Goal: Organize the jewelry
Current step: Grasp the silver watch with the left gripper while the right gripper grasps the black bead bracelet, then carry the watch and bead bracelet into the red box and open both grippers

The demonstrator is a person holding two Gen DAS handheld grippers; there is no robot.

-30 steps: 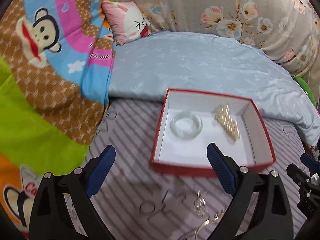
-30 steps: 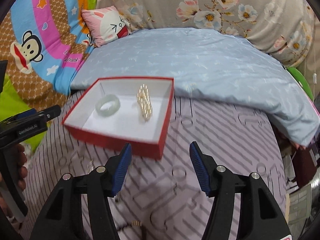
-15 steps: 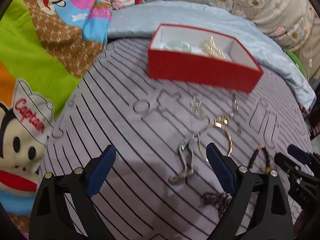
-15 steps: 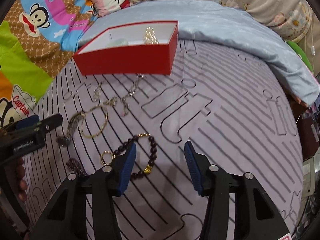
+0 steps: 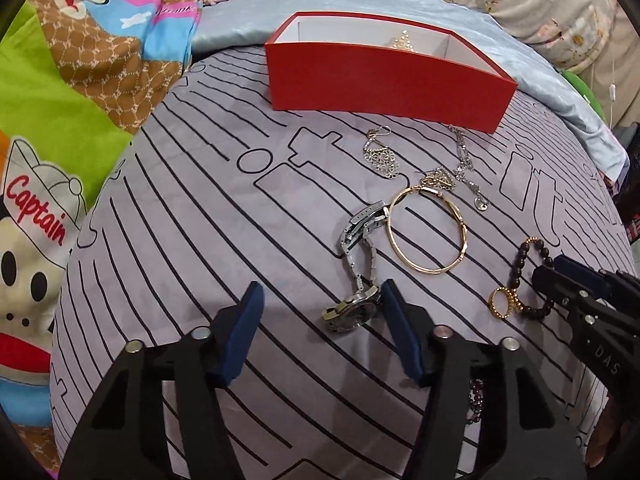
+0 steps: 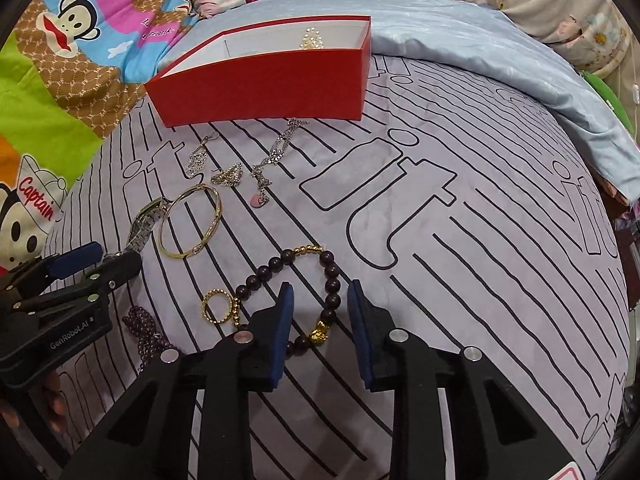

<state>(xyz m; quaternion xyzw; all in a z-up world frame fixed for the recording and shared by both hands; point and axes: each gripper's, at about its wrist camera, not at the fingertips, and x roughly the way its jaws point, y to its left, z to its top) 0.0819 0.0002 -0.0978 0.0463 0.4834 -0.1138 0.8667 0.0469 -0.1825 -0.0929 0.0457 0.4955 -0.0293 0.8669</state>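
Silver watch (image 5: 358, 264) lies on the striped grey bed cover (image 5: 200, 240), band stretched lengthwise toward the red box (image 5: 384, 80), face end nearest the camera. Left gripper (image 5: 320, 312) jaws about half open and closing; watch face sits between them against the right pad, not yet pinched. Dark bead bracelet (image 6: 320, 300) lies as a loop just beside the gold bangle (image 6: 192, 220). Right gripper (image 6: 318, 312) jaws narrow and closing, straddling the bracelet's gold charm section, pads not pressing.
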